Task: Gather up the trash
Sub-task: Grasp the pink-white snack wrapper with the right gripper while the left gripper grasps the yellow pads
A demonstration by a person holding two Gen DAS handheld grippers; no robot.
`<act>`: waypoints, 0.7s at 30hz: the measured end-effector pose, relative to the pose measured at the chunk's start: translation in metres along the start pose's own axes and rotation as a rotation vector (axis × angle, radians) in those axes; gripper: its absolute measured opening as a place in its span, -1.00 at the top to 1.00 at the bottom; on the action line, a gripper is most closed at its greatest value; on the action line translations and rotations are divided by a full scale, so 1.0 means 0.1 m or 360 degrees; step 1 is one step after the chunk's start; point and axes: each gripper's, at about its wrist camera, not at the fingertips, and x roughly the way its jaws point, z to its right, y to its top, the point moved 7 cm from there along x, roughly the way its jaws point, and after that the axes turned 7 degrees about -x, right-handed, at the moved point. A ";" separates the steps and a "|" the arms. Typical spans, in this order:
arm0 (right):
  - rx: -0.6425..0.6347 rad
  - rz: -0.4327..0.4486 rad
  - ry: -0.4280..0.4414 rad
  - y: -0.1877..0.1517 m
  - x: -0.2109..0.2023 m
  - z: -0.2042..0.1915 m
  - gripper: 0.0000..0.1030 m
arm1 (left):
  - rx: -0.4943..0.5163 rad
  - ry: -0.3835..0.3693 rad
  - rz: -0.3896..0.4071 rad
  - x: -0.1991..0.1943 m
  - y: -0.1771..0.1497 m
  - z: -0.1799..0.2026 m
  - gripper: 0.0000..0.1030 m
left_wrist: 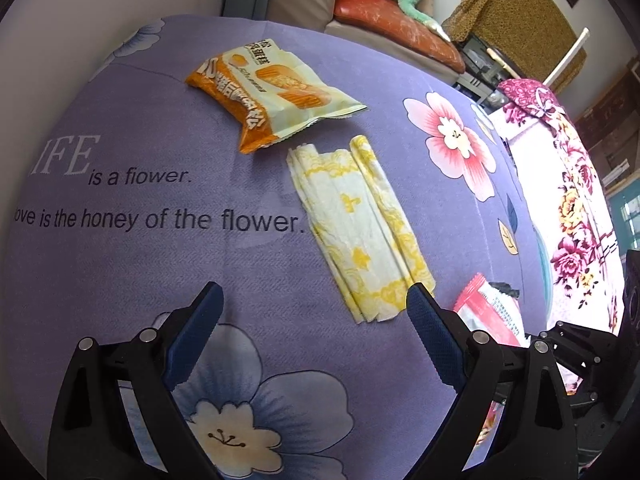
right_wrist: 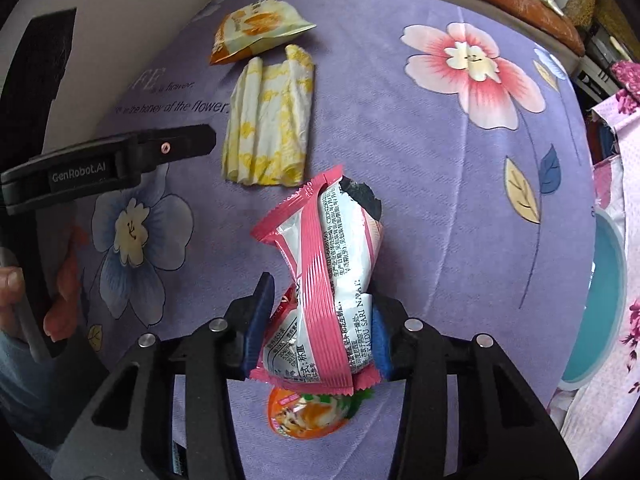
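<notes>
Pink-and-white snack wrapper (right_wrist: 332, 280): crinkled glossy film with serrated end seals, twisted at the waist, torn dark at its far end. It lies lengthwise between the jaws of the right tool (right_wrist: 320, 320), which are partly closed with both blue ribbed pads against the wrapper's near half. An orange printed wrapper piece (right_wrist: 304, 412) lies under it, closer to the tool body.

Risk, as judged: the film is slick and hollow, so it may collapse and slide out on lifting; the grip sits near one end, so the free end may droop or drag. The orange piece underneath may be left behind.

Ahead of the right tool: a folded yellow-patterned tissue (right_wrist: 268, 120), soft and creased, then an orange snack packet (right_wrist: 256, 28), puffy.

Left tool (left_wrist: 316, 332): jaws wide apart, empty, hovering over the purple flowered cloth (left_wrist: 160, 264), the tissue just beyond its right pad.
</notes>
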 end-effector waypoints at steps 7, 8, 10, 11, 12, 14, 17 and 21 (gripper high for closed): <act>0.0117 0.0096 -0.0071 0.01 -0.24 0.46 0.20 | 0.0000 0.0008 -0.0012 0.23 0.11 0.35 -0.80; 0.0126 0.0103 -0.0072 0.00 -0.25 0.50 0.20 | -0.0004 0.0013 -0.0010 0.26 0.13 0.39 -0.80; 0.0139 0.0118 -0.0085 0.00 -0.28 0.59 0.20 | -0.0009 0.0023 -0.0009 0.33 0.16 0.46 -0.80; 0.0143 0.0123 -0.0092 0.01 -0.27 0.62 0.20 | -0.0005 0.0036 -0.0006 0.36 0.17 0.49 -0.80; 0.0150 0.0129 -0.0095 0.00 -0.27 0.66 0.20 | 0.0004 0.0059 -0.0001 0.39 0.18 0.51 -0.77; 0.0166 0.0137 -0.0091 -0.02 -0.30 0.75 0.20 | 0.0027 0.0088 -0.0016 0.46 0.18 0.57 -0.59; 0.0188 0.0157 -0.0087 -0.04 -0.31 0.85 0.20 | 0.0083 0.0198 0.0033 0.49 0.19 0.61 -0.45; 0.0215 0.0183 -0.0079 -0.07 -0.32 0.97 0.20 | 0.0090 0.0310 0.0091 0.48 0.22 0.57 0.12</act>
